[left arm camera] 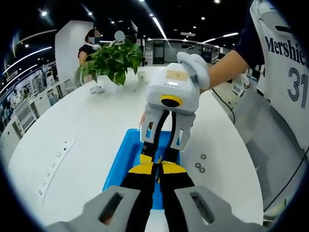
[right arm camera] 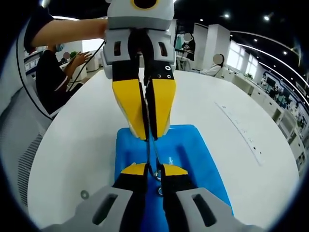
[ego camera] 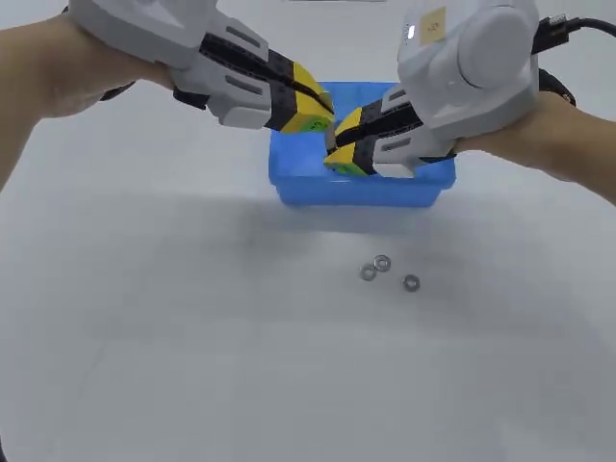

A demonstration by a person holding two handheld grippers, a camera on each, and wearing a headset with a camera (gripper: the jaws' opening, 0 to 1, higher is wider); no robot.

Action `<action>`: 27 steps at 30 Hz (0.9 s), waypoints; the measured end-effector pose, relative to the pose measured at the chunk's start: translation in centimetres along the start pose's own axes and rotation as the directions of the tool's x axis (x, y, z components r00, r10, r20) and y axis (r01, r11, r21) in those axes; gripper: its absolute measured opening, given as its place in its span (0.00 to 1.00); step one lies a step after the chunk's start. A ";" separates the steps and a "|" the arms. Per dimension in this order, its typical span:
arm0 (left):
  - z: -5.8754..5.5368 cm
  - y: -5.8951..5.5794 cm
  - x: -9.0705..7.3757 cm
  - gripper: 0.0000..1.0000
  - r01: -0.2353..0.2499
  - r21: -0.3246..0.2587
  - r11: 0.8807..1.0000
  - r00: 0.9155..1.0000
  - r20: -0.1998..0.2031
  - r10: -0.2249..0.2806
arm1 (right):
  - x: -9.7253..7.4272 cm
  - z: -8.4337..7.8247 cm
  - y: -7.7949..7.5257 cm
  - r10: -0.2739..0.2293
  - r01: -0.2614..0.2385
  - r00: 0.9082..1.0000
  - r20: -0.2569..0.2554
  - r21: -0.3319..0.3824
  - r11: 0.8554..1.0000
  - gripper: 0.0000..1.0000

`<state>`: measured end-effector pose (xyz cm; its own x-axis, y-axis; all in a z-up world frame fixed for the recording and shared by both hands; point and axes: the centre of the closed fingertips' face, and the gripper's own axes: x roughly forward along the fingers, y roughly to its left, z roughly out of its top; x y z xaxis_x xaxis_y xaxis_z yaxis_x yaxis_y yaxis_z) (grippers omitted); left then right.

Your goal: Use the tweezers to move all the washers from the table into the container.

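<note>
**Helper:** Left gripper [ego camera: 310, 111] and right gripper [ego camera: 342, 149], what are they doing?

**Me:** I have both pinched shut on the tweezers [right arm camera: 149, 140], right over the container [ego camera: 289, 183].

**Helper:** And the washers [ego camera: 383, 263]?

**Me:** Three lie on the table [ego camera: 144, 318], near the container. I can't tell if any are inside it. I think most of the job is left.

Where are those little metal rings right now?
In the head view, three washers lie close together on the white table, just in front of the blue container, on the person's side of it.
</note>
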<state>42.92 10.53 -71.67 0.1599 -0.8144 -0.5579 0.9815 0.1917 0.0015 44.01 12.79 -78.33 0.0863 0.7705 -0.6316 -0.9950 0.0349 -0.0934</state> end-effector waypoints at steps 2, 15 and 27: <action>0.1 -0.2 0.0 0.07 -0.002 0.007 1.000 1.000 -0.001 0.002 | -0.1 0.1 0.0 -0.005 0.005 1.000 -0.001 -0.001 1.000 0.14; 2.9 -1.3 -1.6 0.07 -0.005 0.072 0.997 1.000 0.017 0.004 | -2.8 2.5 0.9 -0.012 0.017 0.998 0.057 -0.084 0.996 0.11; 5.9 -3.5 -2.1 0.06 0.011 0.118 0.993 0.999 0.047 -0.017 | -5.7 3.8 2.5 -0.037 0.048 0.993 0.115 -0.090 0.995 0.11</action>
<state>39.83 8.34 -65.65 0.1485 -0.8421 -0.5184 0.9888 0.1170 0.0931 40.87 10.90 -71.99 0.1170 0.8369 -0.5347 -0.9812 0.0144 -0.1922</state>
